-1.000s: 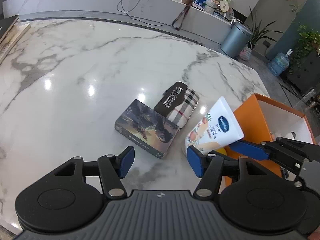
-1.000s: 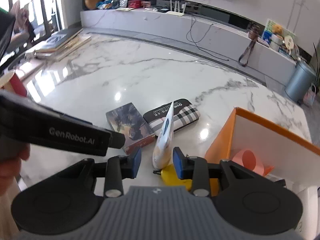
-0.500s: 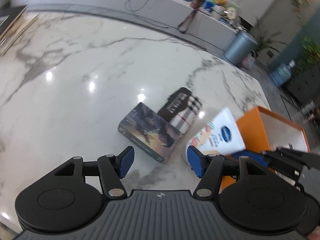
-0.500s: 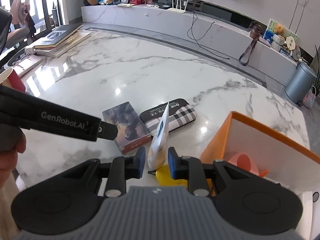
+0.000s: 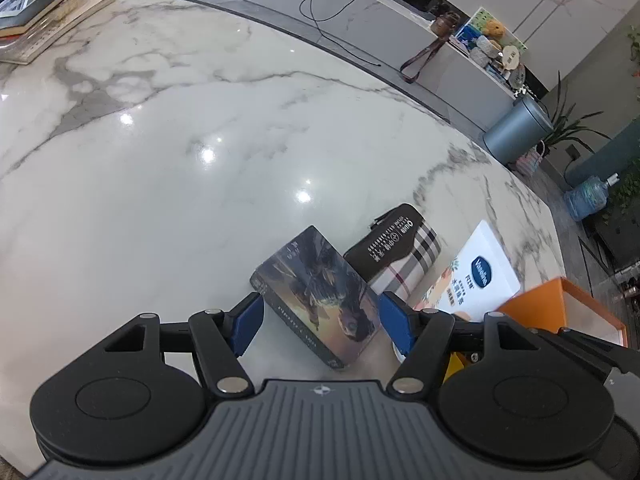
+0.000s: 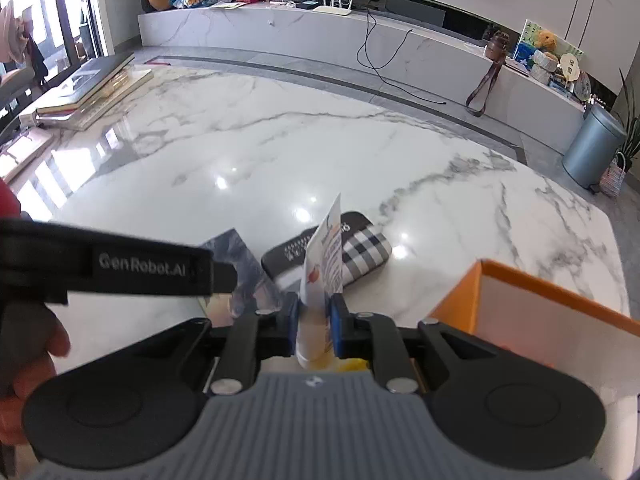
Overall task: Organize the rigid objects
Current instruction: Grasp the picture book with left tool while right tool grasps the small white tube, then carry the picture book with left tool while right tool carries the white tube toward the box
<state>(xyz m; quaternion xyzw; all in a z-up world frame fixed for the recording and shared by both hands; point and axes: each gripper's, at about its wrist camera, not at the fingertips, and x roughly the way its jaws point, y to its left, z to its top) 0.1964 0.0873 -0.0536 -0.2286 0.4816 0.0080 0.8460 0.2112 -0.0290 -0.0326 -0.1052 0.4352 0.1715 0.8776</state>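
My right gripper is shut on a white Vaseline lotion tube, which stands upright between the blue pads; the tube also shows in the left wrist view. My left gripper is open, its blue pads either side of a dark picture-covered box lying on the marble table. A plaid-and-black case lies just beyond the box. An orange box with a white inside stands to the right. A yellow object lies under the tube.
A stack of books lies at the table's far left. A grey bin stands on the floor beyond the table. The left gripper's black body crosses the right wrist view at the left.
My right gripper closed on the lotion tube. My left gripper moved over toward the picture-covered box, which now sits between its open pads.
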